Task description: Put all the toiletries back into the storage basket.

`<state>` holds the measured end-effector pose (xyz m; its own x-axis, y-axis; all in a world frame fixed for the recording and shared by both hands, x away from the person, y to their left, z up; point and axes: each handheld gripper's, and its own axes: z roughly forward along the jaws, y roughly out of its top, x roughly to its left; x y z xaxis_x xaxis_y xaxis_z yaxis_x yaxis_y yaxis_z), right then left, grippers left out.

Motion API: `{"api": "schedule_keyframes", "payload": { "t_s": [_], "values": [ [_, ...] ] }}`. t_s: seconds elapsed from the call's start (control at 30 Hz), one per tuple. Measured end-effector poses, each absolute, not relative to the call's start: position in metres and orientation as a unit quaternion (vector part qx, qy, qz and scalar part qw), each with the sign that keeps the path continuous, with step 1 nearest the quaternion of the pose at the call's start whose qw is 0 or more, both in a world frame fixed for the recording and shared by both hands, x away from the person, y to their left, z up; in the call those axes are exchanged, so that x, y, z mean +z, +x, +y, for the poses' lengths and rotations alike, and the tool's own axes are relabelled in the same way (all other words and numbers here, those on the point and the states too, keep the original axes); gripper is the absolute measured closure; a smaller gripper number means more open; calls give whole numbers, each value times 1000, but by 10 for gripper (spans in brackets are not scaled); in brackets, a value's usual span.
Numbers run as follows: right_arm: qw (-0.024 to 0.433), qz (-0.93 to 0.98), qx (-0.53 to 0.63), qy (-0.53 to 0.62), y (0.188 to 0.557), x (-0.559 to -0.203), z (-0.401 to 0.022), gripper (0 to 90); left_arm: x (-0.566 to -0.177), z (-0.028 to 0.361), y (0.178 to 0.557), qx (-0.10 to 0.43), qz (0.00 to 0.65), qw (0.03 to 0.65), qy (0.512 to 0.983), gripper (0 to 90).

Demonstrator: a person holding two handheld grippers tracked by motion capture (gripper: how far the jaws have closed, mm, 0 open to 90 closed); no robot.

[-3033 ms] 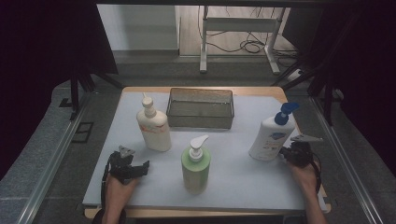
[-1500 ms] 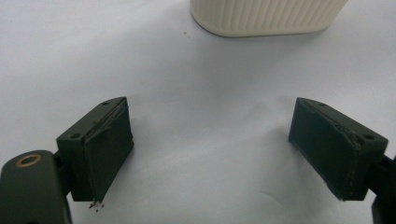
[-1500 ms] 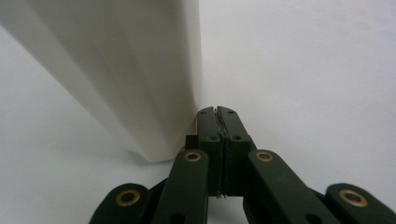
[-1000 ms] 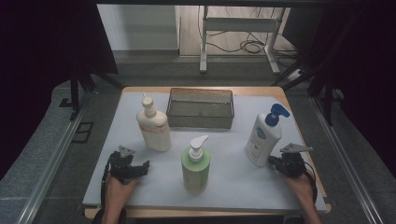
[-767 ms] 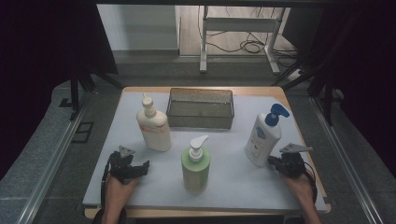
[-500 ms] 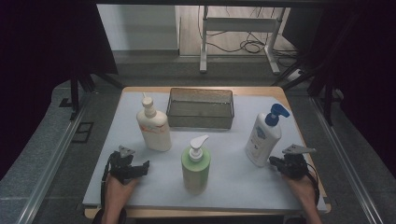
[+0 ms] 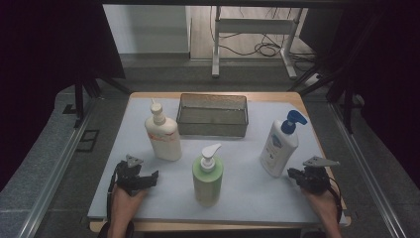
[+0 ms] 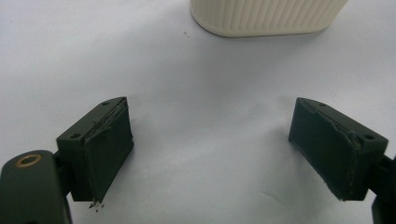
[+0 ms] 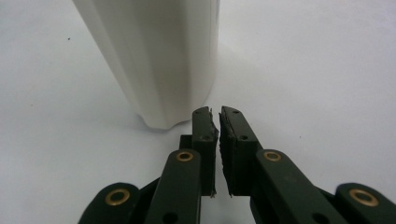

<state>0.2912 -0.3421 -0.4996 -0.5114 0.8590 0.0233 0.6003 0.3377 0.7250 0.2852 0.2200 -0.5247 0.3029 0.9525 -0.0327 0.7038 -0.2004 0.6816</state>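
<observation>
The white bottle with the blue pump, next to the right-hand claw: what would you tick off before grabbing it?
1. White bottle with the blue pump standing upright on the table: ok.
2. Right gripper open enough to take it: not ok; its jaws are almost together, a thin slit between them, nothing held.
3. Right gripper close to the bottle: ok; it sits just beside the base, apart from it.
4. Left gripper out of the way: ok; open, empty, resting near the cream bottle.
5. Green bottle clear of the path: ok.
6. Wire basket free inside: ok.
</observation>
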Motion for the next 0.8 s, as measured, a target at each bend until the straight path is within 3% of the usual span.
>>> {"api": "schedule_keyframes", "payload": {
  "t_s": [0.37, 0.8],
  "values": [
    [193, 800, 334, 459, 278, -496, -339, 775, -525, 220, 285, 204, 554, 305, 747, 129],
    [188, 812, 320, 451, 273, -493, -329, 482, -525, 220, 285, 204, 554, 305, 747, 129]
  ]
}}
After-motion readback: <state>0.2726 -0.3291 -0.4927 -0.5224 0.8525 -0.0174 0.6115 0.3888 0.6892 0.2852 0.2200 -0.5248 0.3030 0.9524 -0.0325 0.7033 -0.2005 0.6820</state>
